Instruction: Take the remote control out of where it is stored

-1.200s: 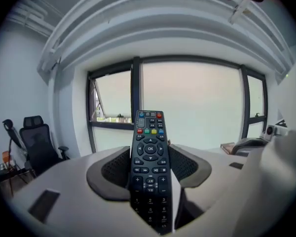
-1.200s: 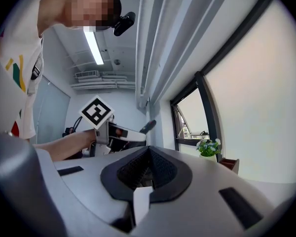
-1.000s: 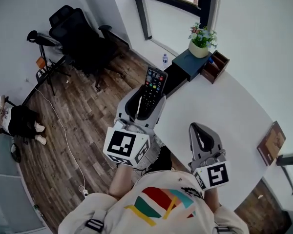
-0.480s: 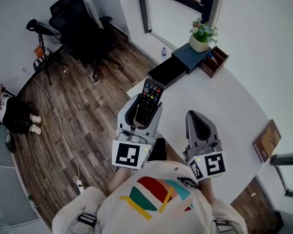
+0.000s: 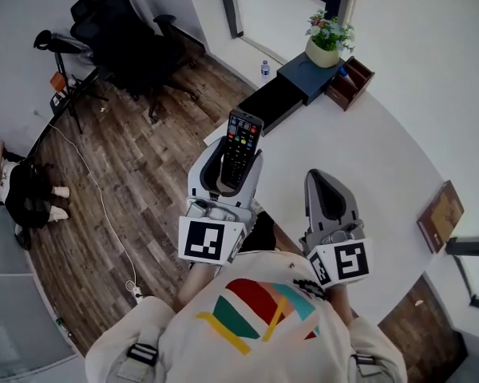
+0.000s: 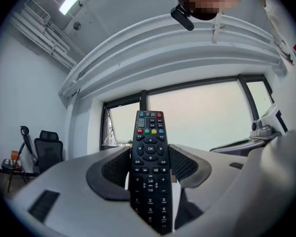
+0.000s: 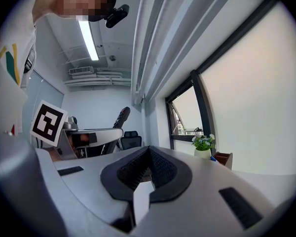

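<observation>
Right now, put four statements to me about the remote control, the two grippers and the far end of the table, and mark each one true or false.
1. The left gripper is shut on the remote control. True.
2. The right gripper holds the flowerpot. False: its jaws are together on nothing, and the flowerpot stands on the blue box.
3. The remote control's buttons face the left gripper's camera. True.
4. The remote control lies in the open drawer. False: it is out of the drawer, standing up between the left gripper's jaws.
</observation>
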